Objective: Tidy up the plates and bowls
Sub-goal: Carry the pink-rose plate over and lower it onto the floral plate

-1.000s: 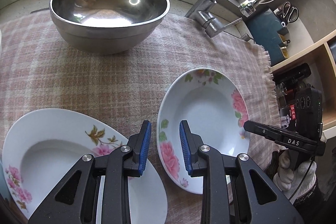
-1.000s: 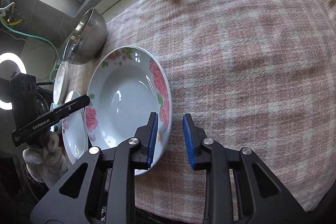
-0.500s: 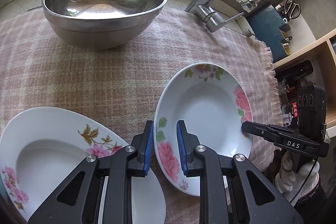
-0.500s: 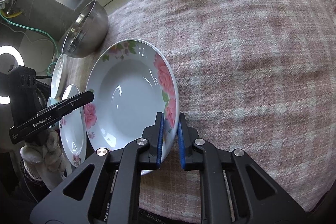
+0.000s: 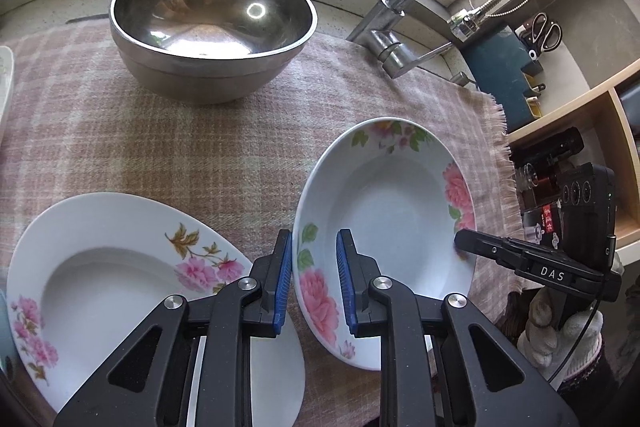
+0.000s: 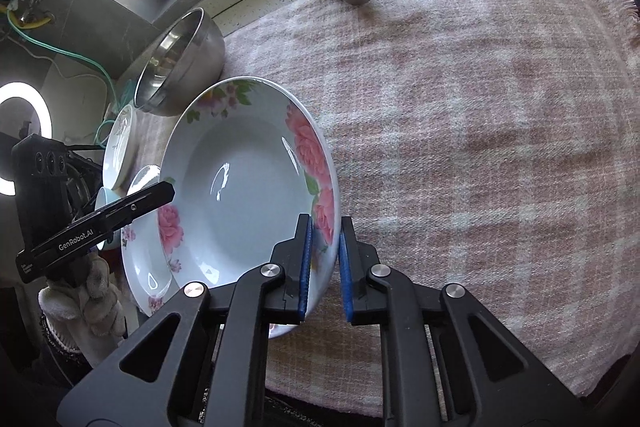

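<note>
White deep plate with pink rose rim (image 5: 384, 227): centre-right of the left wrist frame, over the pink checked cloth (image 5: 160, 147) on the tabletop, tilted, gripped at opposite rims. Left gripper (image 5: 314, 279): jaws just closed on its near rim. Right gripper (image 6: 324, 263): jaws just closed on its rim. Second white floral plate (image 5: 104, 267): lower left. Steel mixing bowl (image 5: 212, 23): upper left, apart.

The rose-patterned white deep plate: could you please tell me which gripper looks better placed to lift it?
Neither alone: the left gripper and right gripper each clamp opposite rims of the rose-patterned white deep plate, so probably both together.
</note>
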### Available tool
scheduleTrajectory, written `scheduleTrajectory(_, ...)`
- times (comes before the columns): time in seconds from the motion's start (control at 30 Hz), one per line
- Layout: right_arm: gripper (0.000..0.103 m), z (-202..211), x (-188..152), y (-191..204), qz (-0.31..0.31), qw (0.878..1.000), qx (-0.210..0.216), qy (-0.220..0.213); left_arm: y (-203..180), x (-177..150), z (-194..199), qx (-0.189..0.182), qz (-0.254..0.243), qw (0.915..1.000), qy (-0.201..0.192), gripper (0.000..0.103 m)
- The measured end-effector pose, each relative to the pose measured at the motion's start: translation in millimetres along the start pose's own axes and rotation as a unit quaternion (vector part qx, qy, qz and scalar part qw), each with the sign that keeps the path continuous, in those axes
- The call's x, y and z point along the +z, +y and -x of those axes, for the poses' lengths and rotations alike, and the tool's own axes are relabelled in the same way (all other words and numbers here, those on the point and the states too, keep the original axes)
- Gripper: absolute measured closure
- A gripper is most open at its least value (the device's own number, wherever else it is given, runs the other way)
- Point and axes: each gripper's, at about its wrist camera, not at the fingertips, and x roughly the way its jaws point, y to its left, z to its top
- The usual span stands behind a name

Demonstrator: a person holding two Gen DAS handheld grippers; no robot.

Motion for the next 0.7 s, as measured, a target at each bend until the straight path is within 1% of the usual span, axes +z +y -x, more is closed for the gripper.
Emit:
scheduleTrajectory(0.3, 0.09, 1.6, -0.9, 35.3, 0.037, 0.999, 0.015, 0.004, 12.7, -13.0, 31.0, 0.009, 0.024, 0.9992, -0.03, 0.083)
scheduleTrajectory(0.7, 0.09, -24.7, -6.1, 87.6, 0.092, 0.995, 0.032, 0.037, 52.7, -48.3, 65.9, 0.023, 0.087, 0.9943, -0.057, 0.083)
